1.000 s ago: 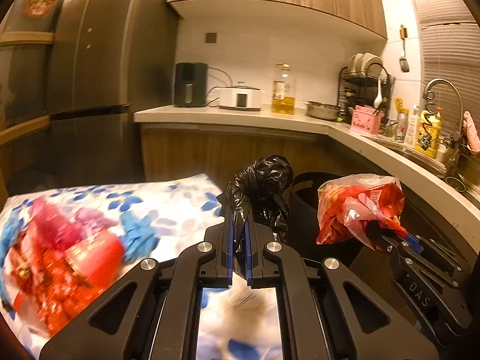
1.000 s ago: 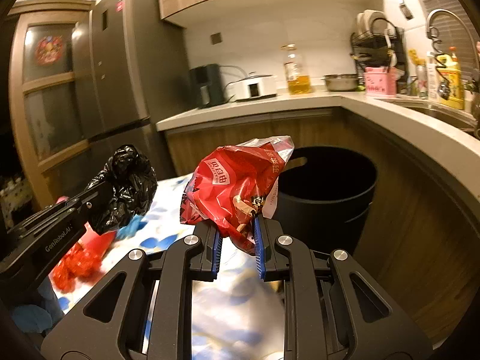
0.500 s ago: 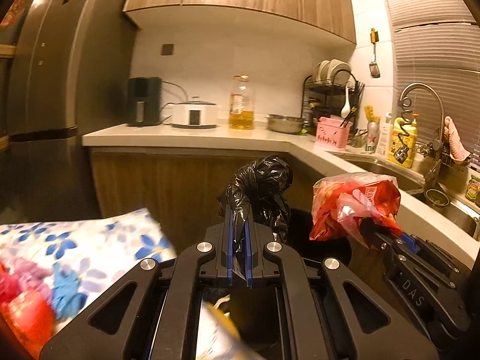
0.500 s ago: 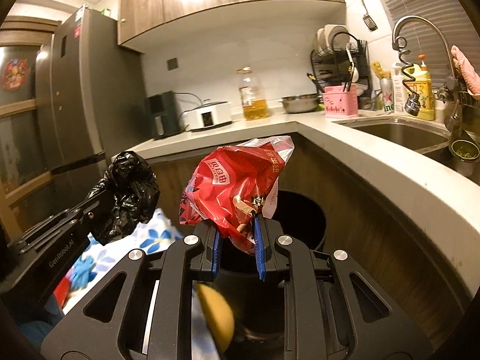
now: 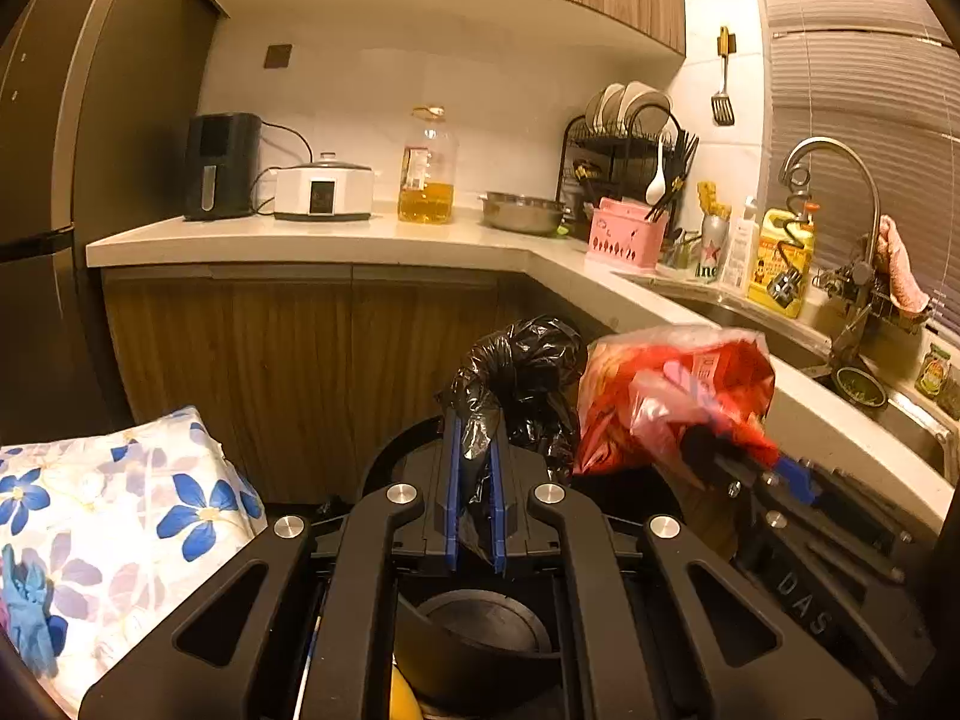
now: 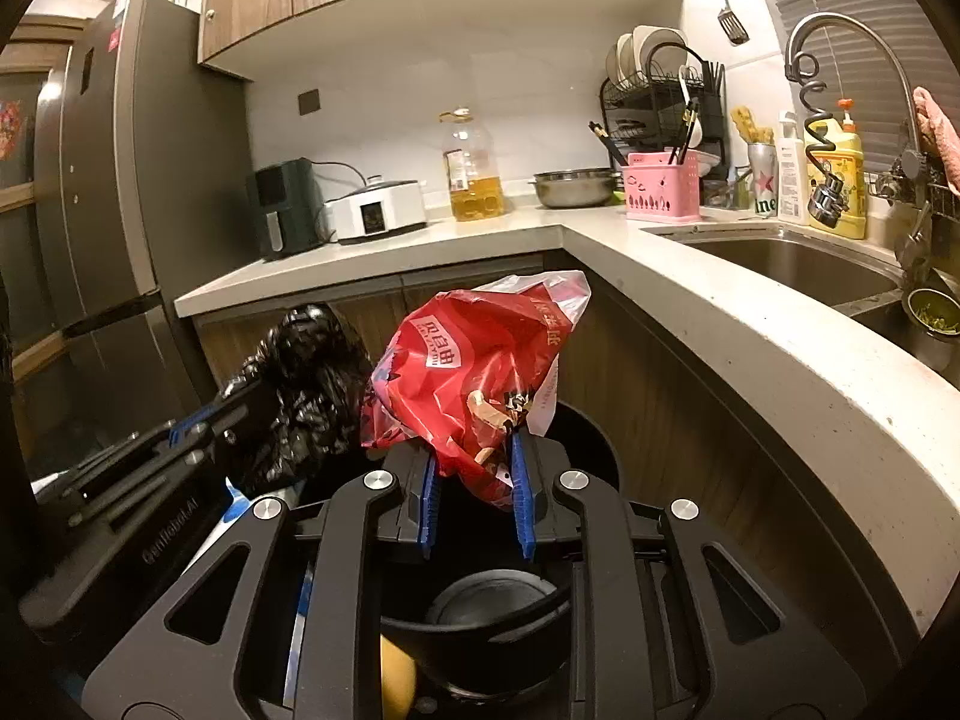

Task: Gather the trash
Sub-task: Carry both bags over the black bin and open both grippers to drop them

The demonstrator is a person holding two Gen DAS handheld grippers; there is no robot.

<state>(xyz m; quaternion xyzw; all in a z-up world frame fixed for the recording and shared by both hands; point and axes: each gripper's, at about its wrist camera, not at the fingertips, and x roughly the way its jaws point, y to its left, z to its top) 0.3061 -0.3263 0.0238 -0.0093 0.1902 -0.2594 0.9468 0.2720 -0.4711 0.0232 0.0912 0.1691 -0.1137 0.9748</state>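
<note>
My left gripper is shut on a crumpled black plastic bag, which also shows in the right wrist view. My right gripper is shut on a red snack bag, seen from the left wrist view just right of the black bag. Both bags hang side by side over a black trash bin, whose dark inside shows below my fingers. Something yellow lies low at the bin's near edge.
A table with a blue-flowered cloth and a blue glove is at left. A white L-shaped counter with a sink, oil bottle, cooker and pink caddy curves round the bin. A fridge stands left.
Both grippers moved right from the flowered table to above the bin, bags still held. The two bags are closer together, and the bin's inside shows below the fingers.
</note>
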